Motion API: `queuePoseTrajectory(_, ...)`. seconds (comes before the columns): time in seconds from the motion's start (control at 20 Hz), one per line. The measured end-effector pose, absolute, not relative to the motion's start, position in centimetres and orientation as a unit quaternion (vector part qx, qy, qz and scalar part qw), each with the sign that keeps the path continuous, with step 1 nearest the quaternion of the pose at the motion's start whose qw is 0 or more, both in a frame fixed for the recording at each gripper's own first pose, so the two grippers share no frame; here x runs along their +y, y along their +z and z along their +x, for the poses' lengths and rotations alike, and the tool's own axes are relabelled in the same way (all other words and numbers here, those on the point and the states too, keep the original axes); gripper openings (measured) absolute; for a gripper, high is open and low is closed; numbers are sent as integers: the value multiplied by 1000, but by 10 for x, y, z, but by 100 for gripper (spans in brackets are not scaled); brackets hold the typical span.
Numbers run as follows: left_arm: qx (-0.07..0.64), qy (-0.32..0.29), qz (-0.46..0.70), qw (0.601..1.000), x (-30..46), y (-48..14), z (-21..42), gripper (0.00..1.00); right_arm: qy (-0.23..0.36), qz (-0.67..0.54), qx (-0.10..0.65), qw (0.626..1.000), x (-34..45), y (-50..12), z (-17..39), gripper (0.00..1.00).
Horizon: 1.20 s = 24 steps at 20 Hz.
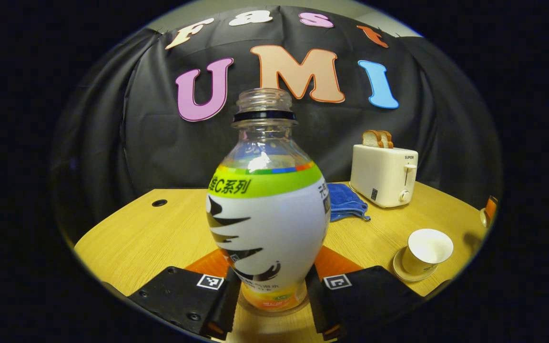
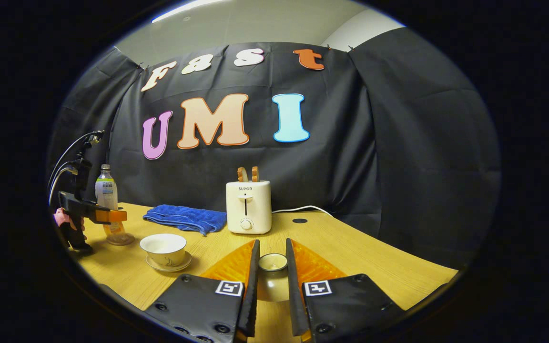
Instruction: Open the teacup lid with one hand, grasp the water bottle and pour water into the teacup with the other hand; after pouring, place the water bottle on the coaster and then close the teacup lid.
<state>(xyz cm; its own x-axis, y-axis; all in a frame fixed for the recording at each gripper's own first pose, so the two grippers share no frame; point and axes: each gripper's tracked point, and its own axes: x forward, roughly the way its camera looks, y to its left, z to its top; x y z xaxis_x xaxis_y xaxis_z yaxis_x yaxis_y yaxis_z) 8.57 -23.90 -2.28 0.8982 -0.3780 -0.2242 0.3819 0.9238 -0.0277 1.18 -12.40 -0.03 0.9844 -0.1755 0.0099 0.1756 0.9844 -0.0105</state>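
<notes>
Wooden table (image 2: 350,247): bottle (image 2: 106,200) on coaster (image 2: 120,239), open cup (image 2: 163,248) on saucer (image 2: 179,264), blue towel (image 2: 186,217), toaster (image 2: 249,206) with 2 bread slices.

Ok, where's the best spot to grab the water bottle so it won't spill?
I'd take the water bottle low on its narrow base, coming level from the side. It stands upright with no cap, and the body bulges higher up, so the base fits the left gripper best. The right gripper is busy with the lid.

Toaster (image 1: 384,174) front: "SUPOR"
Water bottle (image 1: 267,224) label, green band: "维C系列"
Gripper finger plates: square black-and-white markers, no readable text
</notes>
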Motion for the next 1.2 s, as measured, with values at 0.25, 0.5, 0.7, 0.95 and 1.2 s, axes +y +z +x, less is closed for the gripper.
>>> queuePoseTrajectory(0.25, 114, -195, 11, 974, -239, -22, 85, 65, -88, -6, -5, 996, -124, 0, 11, 32)
queuePoseTrajectory(0.5, 111, -200, 23, 973, -244, -23, 84, 70, -89, -6, -5, 996, -125, 0, 12, 33)
queuePoseTrajectory(0.7, 102, -207, 32, 972, -251, -24, 84, 98, -89, -6, -6, 996, -125, 0, 12, 32)
queuePoseTrajectory(0.95, 106, -204, 37, 972, -249, -27, 77, 97, -90, -5, -6, 996, -124, 0, 12, 33)
queuePoseTrajectory(1.2, 89, -195, 3, 977, -239, -20, 68, 97, -89, -5, -6, 996, -124, 0, 12, 33)
